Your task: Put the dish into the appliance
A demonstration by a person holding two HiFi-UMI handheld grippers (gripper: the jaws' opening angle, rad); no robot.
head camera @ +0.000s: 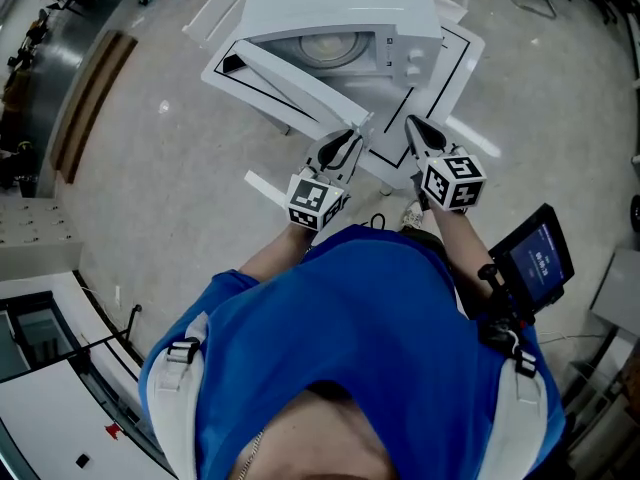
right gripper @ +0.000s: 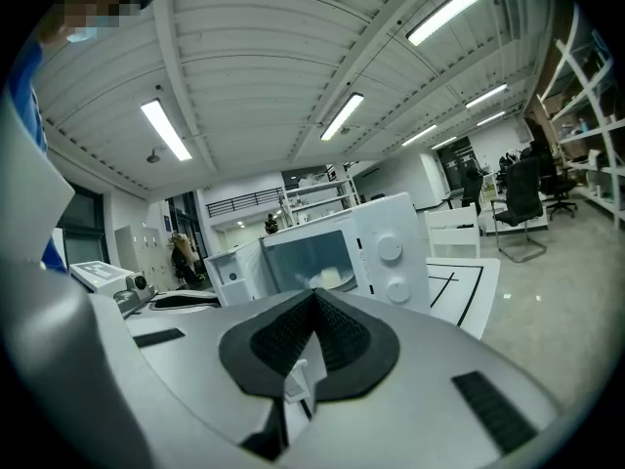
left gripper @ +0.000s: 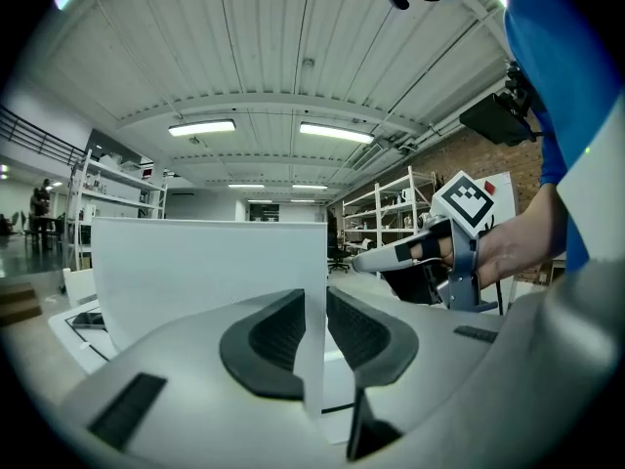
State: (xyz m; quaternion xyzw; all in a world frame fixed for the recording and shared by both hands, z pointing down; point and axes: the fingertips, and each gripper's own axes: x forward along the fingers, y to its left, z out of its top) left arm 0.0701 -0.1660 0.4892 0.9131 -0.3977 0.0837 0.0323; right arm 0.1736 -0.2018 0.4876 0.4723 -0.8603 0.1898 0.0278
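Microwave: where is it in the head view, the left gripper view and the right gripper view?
Head view: microwave top centre, door open.
Left gripper view: only its open door, between the jaws.
Right gripper view: centre, above the jaws.
Shared landmark: black-lined white board beneath it.

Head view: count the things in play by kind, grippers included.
microwave: 1
dish inside it: 1
white table: 1
grippers, the left gripper and the right gripper: 2
Total: 5
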